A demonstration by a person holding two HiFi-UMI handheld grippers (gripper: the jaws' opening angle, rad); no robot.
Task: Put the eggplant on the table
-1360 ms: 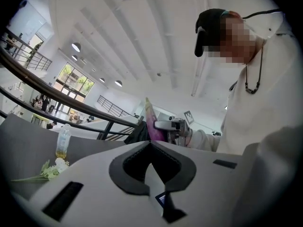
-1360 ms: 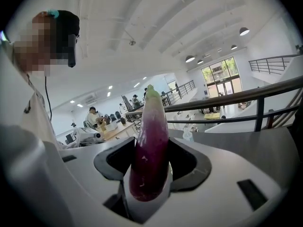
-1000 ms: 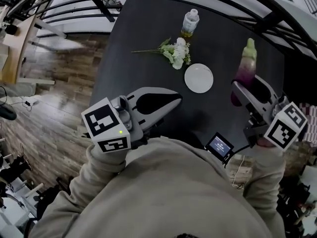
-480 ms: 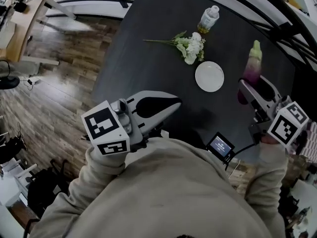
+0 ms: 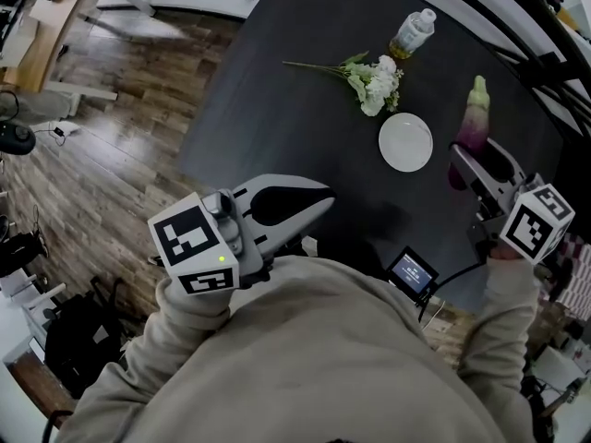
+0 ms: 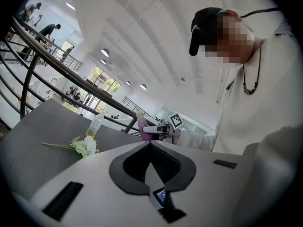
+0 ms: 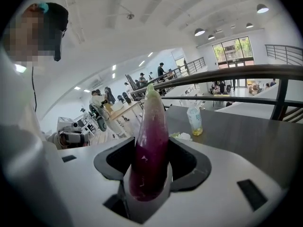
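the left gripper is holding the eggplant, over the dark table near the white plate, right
No, it is the right gripper that holds the eggplant; the right gripper view shows its jaws closed on it. The left gripper is shut and empty. The rest stands: it is over the dark table, near the white plate.

Matt, dark table (image 5: 268,109), faint grain. Glossy wood-plank floor (image 5: 111,173), light reflecting off it. Smooth, shiny purple skin on eggplant (image 7: 151,126). White plate (image 5: 405,142): smooth, possibly ceramic. Far bottle (image 5: 413,31): clear plastic. Shell of left tool (image 6: 150,148): pale matt plastic; black ribbed pads (image 6: 166,162).
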